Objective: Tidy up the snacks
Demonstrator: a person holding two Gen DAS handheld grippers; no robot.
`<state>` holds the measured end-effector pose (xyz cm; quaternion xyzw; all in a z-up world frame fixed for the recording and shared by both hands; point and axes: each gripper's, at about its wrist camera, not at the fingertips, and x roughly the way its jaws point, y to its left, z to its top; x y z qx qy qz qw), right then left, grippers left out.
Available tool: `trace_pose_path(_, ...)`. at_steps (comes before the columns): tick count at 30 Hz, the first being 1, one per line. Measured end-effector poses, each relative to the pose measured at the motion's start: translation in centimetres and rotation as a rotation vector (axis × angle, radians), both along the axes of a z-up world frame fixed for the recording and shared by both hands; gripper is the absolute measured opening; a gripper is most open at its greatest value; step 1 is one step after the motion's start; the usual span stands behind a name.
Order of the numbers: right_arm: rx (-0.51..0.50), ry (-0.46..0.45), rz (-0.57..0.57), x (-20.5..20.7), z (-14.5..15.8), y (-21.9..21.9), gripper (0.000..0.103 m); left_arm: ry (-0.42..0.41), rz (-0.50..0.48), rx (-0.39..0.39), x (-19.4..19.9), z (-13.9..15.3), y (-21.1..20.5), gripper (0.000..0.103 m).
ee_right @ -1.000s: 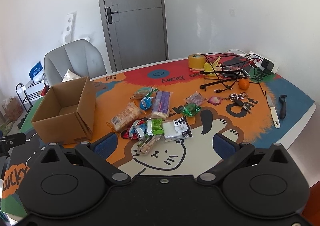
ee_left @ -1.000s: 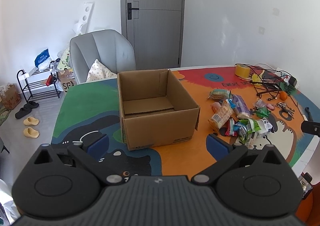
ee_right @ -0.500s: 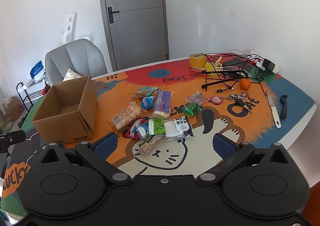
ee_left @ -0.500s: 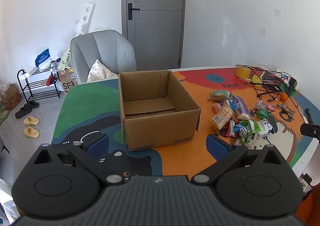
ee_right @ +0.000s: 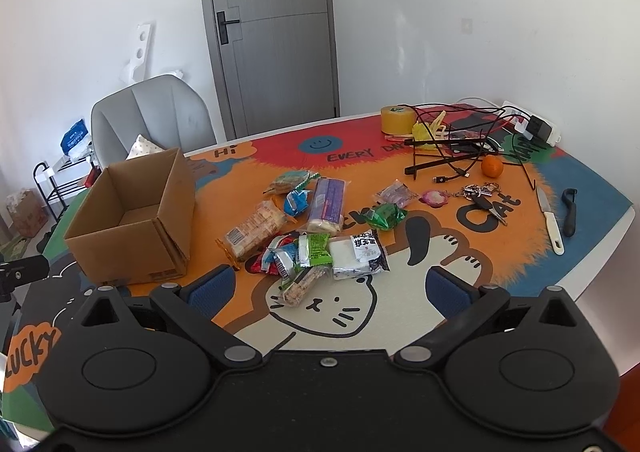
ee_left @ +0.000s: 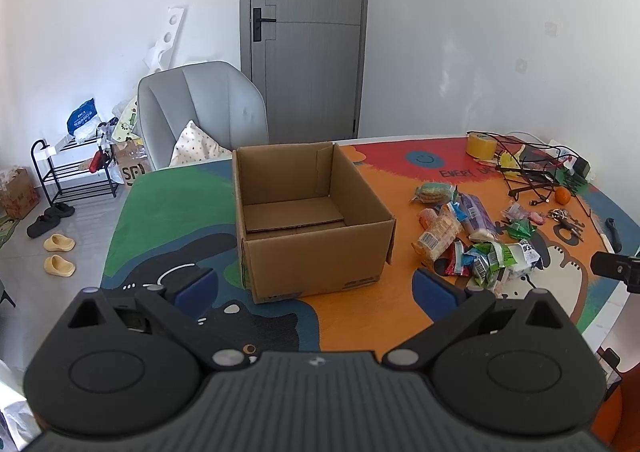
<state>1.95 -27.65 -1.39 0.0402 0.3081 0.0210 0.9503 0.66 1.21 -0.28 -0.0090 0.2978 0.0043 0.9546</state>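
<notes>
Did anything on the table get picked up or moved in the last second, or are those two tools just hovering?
Nothing was taken or let go. Both views drifted only a little, so the hands barely shifted. The left tool and right tool stay open and empty above the table mat. The cardboard box is still empty, and the snack packets lie in the same pile beside it.

Left wrist cam sits above table's near edge, facing the door, box (ee_left: 308, 219) centre frame, close. Right wrist cam sits further right, snacks (ee_right: 312, 236) centre, box (ee_right: 132, 219) at left. Both share box, snacks, chair, door.
</notes>
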Motion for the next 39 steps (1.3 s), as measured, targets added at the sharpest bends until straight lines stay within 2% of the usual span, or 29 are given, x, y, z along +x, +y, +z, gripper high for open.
trace_pose_path(9, -0.024, 0.012, 0.030, 0.1, -0.8, 0.1, 0.103, 0.008, -0.017, -0.002, 0.6, -0.2, -0.8, 0.103)
trace_pose_path(23, 0.002, 0.032, 0.024, 1.9, -3.9, -1.8, 0.103, 0.055, -0.049, -0.007, 3.2, -3.1, -4.2, 0.103)
trace_pose_path(25, 0.020, 0.027, 0.029, 2.2, -4.3, -2.1, 0.103, 0.053, -0.055, -0.018, 3.6, -3.4, -4.8, 0.103)
trace_pose_path(31, -0.015, 0.004, 0.054, 2.8, -5.0, -2.4, 0.103, 0.036, -0.076, -0.018, 4.5, -4.2, -6.7, 0.103)
trace_pose_path(39, -0.003, -0.036, 0.024, 3.8, -6.0, -3.7, 0.103, 0.020, -0.097, -0.022, 5.7, -5.4, -9.2, 0.102)
